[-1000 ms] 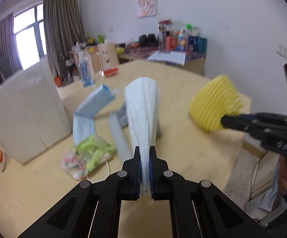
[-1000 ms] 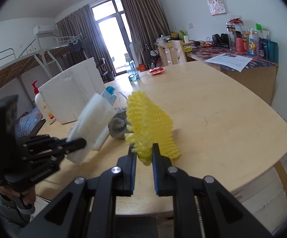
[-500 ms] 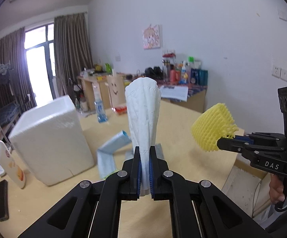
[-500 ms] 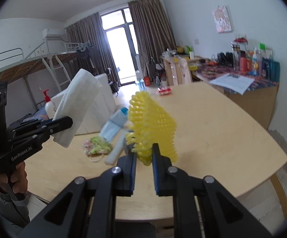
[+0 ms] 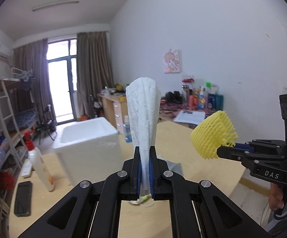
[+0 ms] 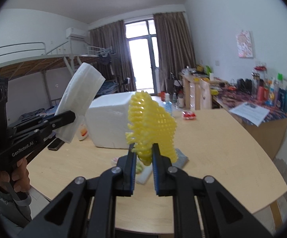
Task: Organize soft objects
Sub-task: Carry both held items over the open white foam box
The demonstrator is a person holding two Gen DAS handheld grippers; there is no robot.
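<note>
While both loads rise clear of the tabletop (image 6: 212, 138) | left gripper (image 5: 145, 170) jaws clamp white face mask (image 5: 143, 119) | right gripper (image 6: 143, 170) jaws pinch yellow foam net (image 6: 153, 125) | foam box (image 6: 109, 125) likely next.

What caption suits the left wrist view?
Left gripper holds a white mask aloft; right gripper holds yellow foam netting.

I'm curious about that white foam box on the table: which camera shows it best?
The left wrist view: the white foam box shows its open top and hollow inside, partly behind the white tissue. The right wrist view shows only its outer walls, partly behind the yellow foam net.
</note>
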